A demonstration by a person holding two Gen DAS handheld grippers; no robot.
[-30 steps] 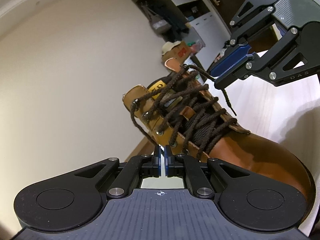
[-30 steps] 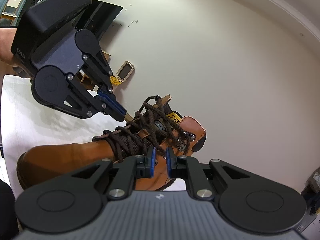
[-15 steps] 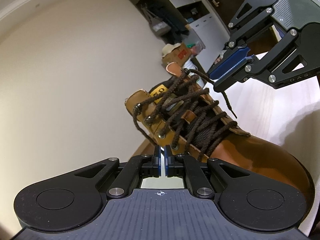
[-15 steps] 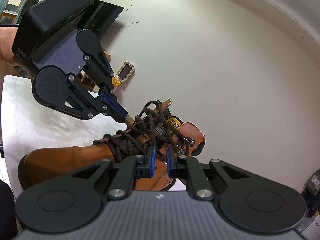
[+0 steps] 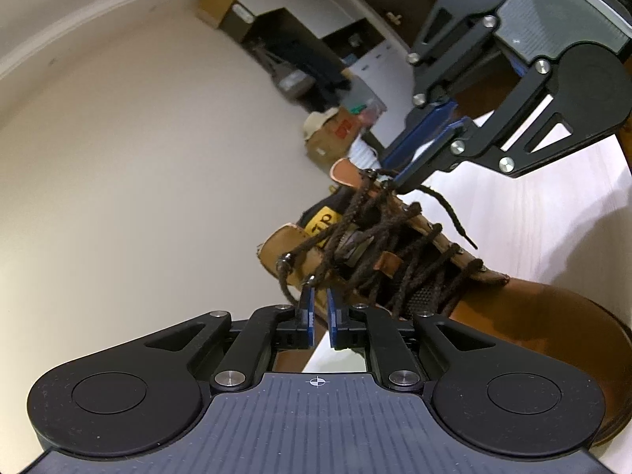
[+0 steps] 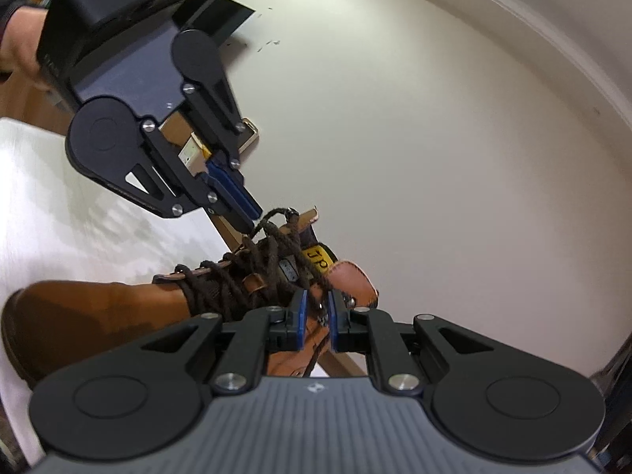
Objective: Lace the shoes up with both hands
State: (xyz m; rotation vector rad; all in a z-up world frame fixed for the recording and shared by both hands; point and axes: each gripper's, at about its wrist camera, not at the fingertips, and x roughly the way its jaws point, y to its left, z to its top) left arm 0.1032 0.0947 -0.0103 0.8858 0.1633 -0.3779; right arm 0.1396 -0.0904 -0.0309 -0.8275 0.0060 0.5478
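Note:
A brown leather boot lies on a white table, its dark brown lace threaded up through the eyelets. My left gripper is at the upper eyelets on one side. Its jaws are opening, with a gap between the blue pads, and a lace loop rests at the tip of one finger. From the right wrist view the left gripper sits beside that loop. My right gripper is shut on a lace strand at the boot's collar. From the left wrist view the right gripper pinches it, with the loose end hanging below.
A cardboard box and dark shelving stand at the wall beyond the boot. The person's hand holds the left gripper. The table's wooden edge runs just behind the boot.
The left gripper's pads were nearly together on the lace and have now parted. Both grippers have rolled a little. The right gripper keeps its hold.

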